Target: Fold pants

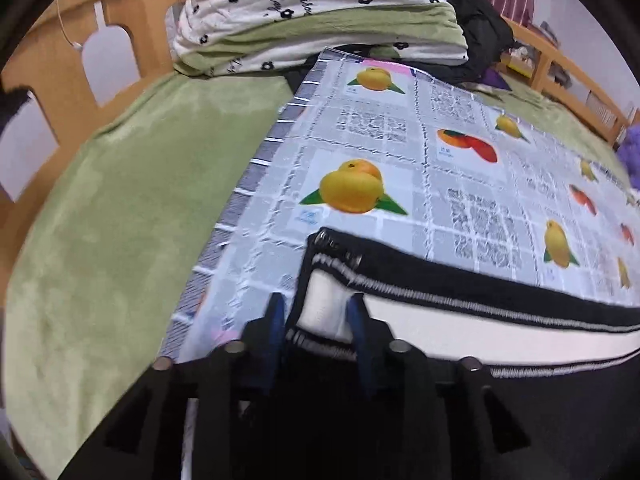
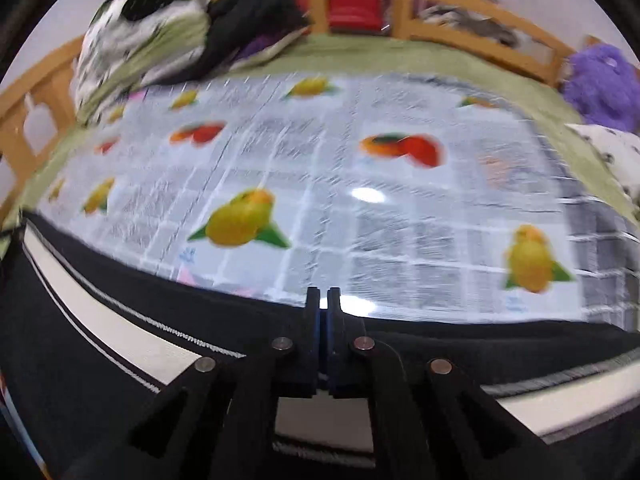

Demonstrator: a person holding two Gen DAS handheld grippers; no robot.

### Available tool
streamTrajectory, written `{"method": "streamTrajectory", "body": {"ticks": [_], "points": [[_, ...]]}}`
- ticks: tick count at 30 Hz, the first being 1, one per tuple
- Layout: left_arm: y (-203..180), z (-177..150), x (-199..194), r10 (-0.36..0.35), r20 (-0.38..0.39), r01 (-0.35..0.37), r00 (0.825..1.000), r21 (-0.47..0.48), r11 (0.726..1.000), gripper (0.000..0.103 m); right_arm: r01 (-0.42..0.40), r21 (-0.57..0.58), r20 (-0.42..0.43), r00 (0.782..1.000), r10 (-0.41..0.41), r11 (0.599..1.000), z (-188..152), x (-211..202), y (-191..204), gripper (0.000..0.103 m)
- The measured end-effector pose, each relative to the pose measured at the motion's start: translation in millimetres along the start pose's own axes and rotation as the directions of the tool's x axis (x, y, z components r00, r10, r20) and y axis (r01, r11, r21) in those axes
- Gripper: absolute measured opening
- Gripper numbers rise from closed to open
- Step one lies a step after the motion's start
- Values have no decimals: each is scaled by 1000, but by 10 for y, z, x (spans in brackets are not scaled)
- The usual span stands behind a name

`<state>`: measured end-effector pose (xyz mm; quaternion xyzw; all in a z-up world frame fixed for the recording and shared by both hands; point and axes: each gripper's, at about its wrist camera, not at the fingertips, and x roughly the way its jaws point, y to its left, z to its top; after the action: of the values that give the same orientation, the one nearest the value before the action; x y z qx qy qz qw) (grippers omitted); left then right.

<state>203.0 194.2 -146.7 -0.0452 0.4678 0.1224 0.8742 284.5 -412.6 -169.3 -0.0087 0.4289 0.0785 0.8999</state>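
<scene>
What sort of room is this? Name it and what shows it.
Most likely a bedroom: a wooden bed rail frames a green bedsheet, with folded bedding stacked at one end, and a fruit-print cloth spread over the bed.
</scene>
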Motion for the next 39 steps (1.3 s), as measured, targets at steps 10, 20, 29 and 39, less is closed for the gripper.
{"method": "streamTrajectory", "body": {"ticks": [10,20,29,39], "points": [[-624,-20,-8,-63,33,57,997,151,987,59,240,97,-75,969,-234,966,-339,-68,-776,14],[-659,31,213,-58,-42,61,997,76,995,60,203,169,-45,979,-198,964,-223,13,-898,13],[-342,-546,-573,-194,-31,195,981,50,979,60,172,293,16,983,-184,940,-313,-641,-369,28],[612,-1365,-1014,-221,0,219,975,-114,969,60,121,264,20,991,-131,957,-421,-1584,758,38]]}}
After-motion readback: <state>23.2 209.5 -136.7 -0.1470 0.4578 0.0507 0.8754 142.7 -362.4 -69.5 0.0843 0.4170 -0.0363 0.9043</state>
